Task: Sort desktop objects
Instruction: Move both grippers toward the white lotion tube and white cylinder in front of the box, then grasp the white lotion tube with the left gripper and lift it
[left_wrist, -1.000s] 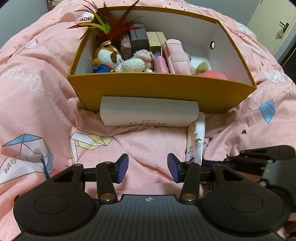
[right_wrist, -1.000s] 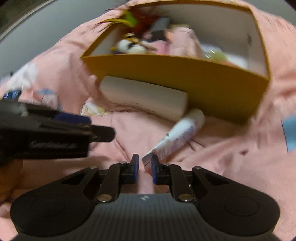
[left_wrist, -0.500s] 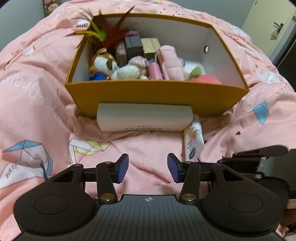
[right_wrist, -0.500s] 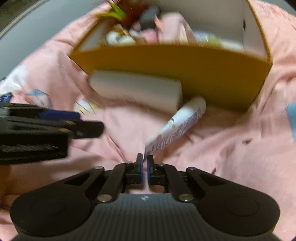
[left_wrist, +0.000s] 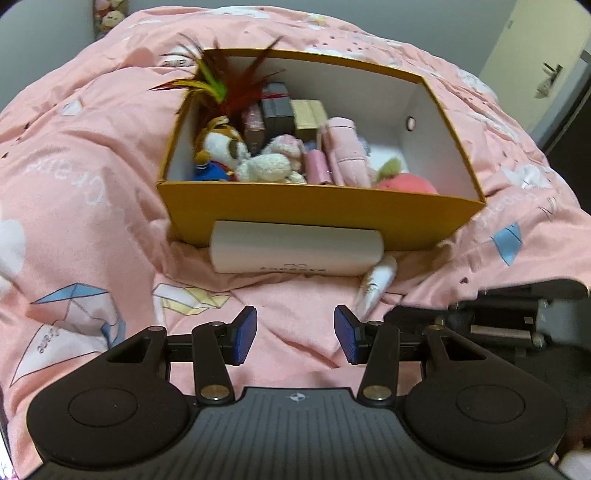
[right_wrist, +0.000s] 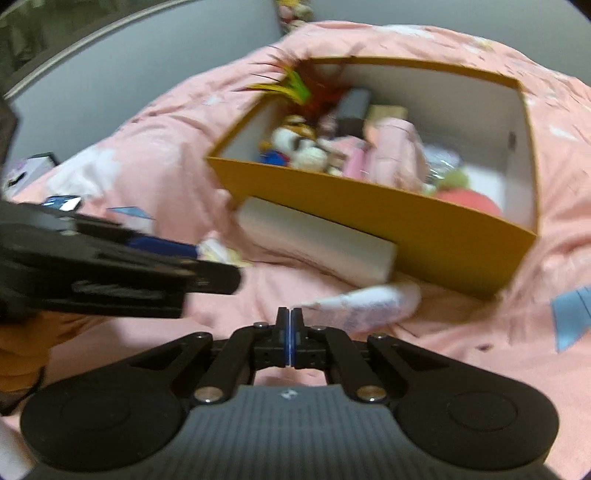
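A white tube (right_wrist: 369, 304) with a small floral print and blue lettering lies on the pink bed cover (left_wrist: 92, 206), low and right of centre in the right wrist view. Its flat crimped end points toward the right gripper (right_wrist: 290, 338), and its rounded cap end sits just under the near right corner of the box (right_wrist: 369, 218). In this view the tube is blurred, so its print cannot be read. The right gripper's jaws are closed tight, blue pads face to face, and the crimped tail of the tube meets them at their tip; they appear to pinch that thin edge, though blur hides the exact contact.

In the left wrist view the tube (left_wrist: 375, 286) shows at centre right, slanting up toward the box (left_wrist: 314, 210), partly hidden behind the left gripper (left_wrist: 294, 336). That gripper's jaws stand open with only bed cover between them.

The box is orange-yellow outside and white inside, in the upper middle of both views. It holds a plush dog (left_wrist: 221, 147), a fluffy white toy (left_wrist: 269, 166), coloured feathers (left_wrist: 221, 85), small cartons (left_wrist: 291, 114), a pink pouch (left_wrist: 345, 151) and a pink round toy (left_wrist: 410, 182). A white case (left_wrist: 295, 251) with rounded ends lies along the box's near wall, touching it, with the tube's cap at its right end.
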